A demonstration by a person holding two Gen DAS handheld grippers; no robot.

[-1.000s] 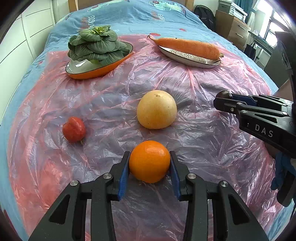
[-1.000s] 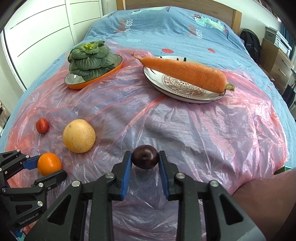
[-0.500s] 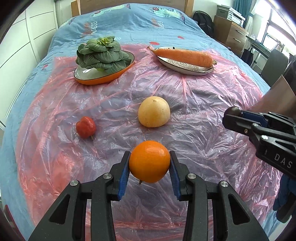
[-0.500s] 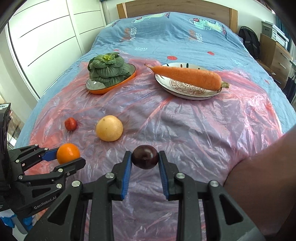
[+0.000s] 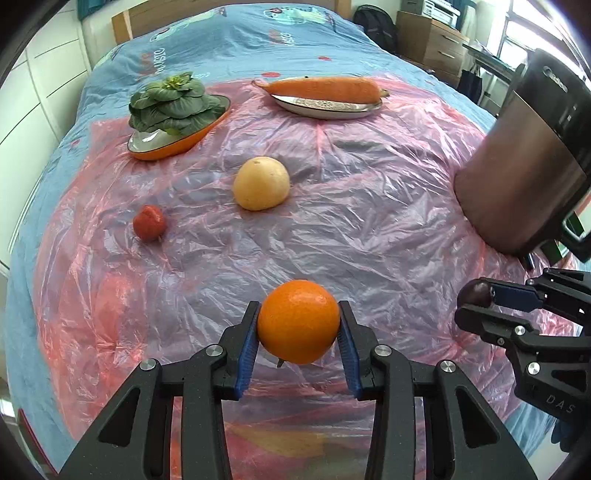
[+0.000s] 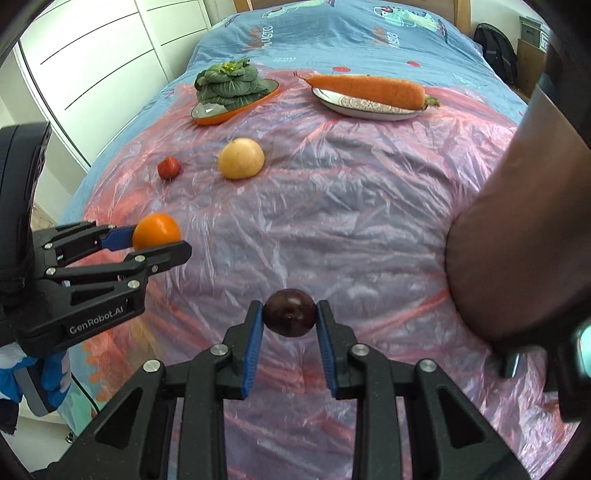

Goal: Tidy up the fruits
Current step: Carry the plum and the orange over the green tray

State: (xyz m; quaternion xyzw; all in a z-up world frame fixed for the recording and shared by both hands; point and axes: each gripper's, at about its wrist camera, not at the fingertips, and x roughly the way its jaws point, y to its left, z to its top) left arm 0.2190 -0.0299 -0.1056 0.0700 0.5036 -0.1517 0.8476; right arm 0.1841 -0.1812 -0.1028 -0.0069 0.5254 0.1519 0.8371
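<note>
My left gripper (image 5: 298,336) is shut on an orange (image 5: 298,321), held above the pink plastic sheet (image 5: 351,221); the same orange (image 6: 157,232) shows in the right wrist view at the left. My right gripper (image 6: 289,325) is shut on a dark purple plum (image 6: 289,313), seen small at the right edge of the left wrist view as the plum (image 5: 476,293). On the sheet lie a pale yellow round fruit (image 5: 261,183) and a small red fruit (image 5: 148,223), both farther away than the grippers.
At the back, an orange dish (image 5: 177,142) holds leafy greens (image 5: 168,103) and a patterned plate (image 5: 328,107) carries a carrot (image 5: 325,88). A person's forearm (image 6: 509,229) fills the right side. Blue bedding (image 6: 332,33) lies beyond; white wardrobe doors (image 6: 92,55) stand at left.
Both grippers have pulled back and risen a little, carrying the orange and the plum; the fruits and dishes on the sheet now look farther away. The forearm has come into view at the right.
</note>
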